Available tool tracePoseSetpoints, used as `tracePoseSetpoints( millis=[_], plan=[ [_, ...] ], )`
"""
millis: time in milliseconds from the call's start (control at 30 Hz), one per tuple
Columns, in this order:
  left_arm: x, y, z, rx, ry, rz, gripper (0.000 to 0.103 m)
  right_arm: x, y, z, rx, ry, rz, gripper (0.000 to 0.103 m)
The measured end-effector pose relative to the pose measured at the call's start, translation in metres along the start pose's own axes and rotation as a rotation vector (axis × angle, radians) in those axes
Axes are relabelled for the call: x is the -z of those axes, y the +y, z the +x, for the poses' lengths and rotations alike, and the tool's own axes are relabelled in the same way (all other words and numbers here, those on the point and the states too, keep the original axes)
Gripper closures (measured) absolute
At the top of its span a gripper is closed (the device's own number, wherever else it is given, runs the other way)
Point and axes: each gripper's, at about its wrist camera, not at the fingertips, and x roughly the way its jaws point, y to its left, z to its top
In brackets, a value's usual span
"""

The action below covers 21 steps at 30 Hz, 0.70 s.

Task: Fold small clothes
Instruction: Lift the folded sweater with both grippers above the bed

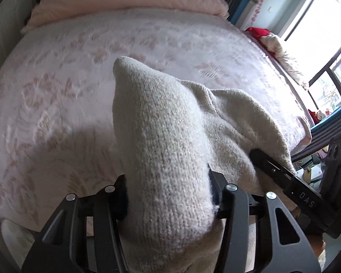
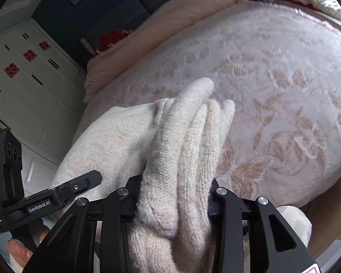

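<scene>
To fold well, both ends should be kept level and pulled gently so the cream knit sweater [image 1: 166, 150] lies flat on the bed [image 1: 56, 79]. The left hand-held gripper [image 1: 168, 195] is squeezed tight on a thick bunch of it, low in the middle of the frame. The right hand-held gripper [image 2: 175, 200] pinches another bunch the same way.

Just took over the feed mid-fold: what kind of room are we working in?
Most likely a bedroom at home: a bed with a pink flowered cover fills both views, a folded quilt lies at its far end, and a white wardrobe stands beside it.
</scene>
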Motion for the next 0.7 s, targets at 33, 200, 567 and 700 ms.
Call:
tracePoseSetpoints(
  millis=[33,200,567,700],
  plan=[
    [0.001,-0.004,-0.006,-0.002,-0.013,0.011,0.054,0.0,0.004,-0.008,0.0,-0.016,-0.008,0.068],
    [-0.003,-0.016,-0.05,-0.001,-0.101,0.053,0.054,-0.008,0.027,-0.05,-0.02,-0.113,-0.045,0.068],
    [-0.024,-0.029,-0.159,0.026,-0.341,0.147,0.054,-0.031,0.092,-0.136,-0.083,-0.35,-0.161,0.068],
    [-0.027,-0.031,-0.2,0.045,-0.43,0.177,0.053,-0.034,0.122,-0.172,-0.104,-0.446,-0.222,0.068]
  ],
)
